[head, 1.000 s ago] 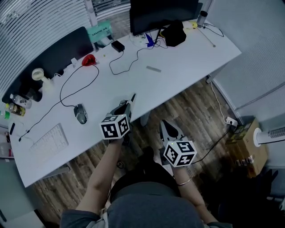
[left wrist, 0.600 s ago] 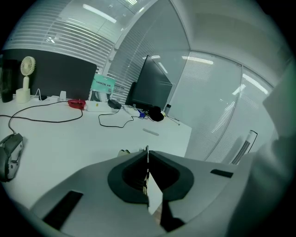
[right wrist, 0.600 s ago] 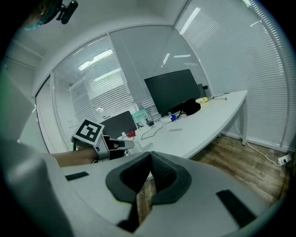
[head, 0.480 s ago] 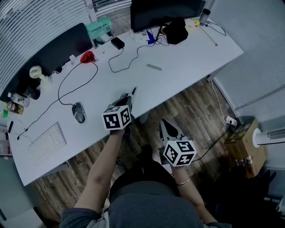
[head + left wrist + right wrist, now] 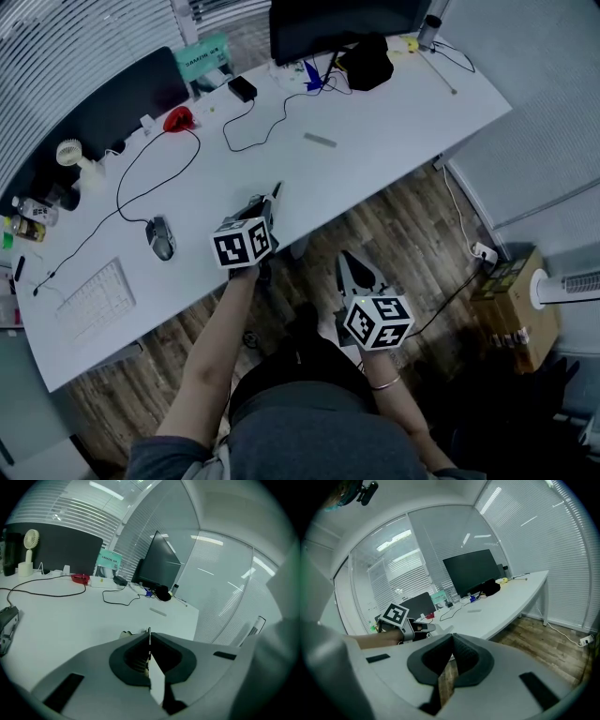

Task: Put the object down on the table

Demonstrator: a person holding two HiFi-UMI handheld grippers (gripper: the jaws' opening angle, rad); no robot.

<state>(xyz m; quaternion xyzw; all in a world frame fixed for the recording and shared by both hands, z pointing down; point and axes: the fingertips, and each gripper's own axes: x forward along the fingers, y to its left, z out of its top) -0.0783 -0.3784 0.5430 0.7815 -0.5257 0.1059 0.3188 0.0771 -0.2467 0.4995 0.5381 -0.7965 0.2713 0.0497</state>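
The left tool (image 5: 277, 191) and right tool (image 5: 346, 260) are pale grey shells with dark inner linings, each carrying a white marker cube (image 5: 243, 246) printed with black squares. The person wears a grey top (image 5: 319, 441) and a thin bracelet (image 5: 384, 382).

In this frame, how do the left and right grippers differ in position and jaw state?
The left gripper hangs over the near edge of the table. The right gripper is off the table, over the wooden floor. The left gripper is reached out further from the person's body, and the right gripper is held closer in. Both have their jaws together and point toward the table.
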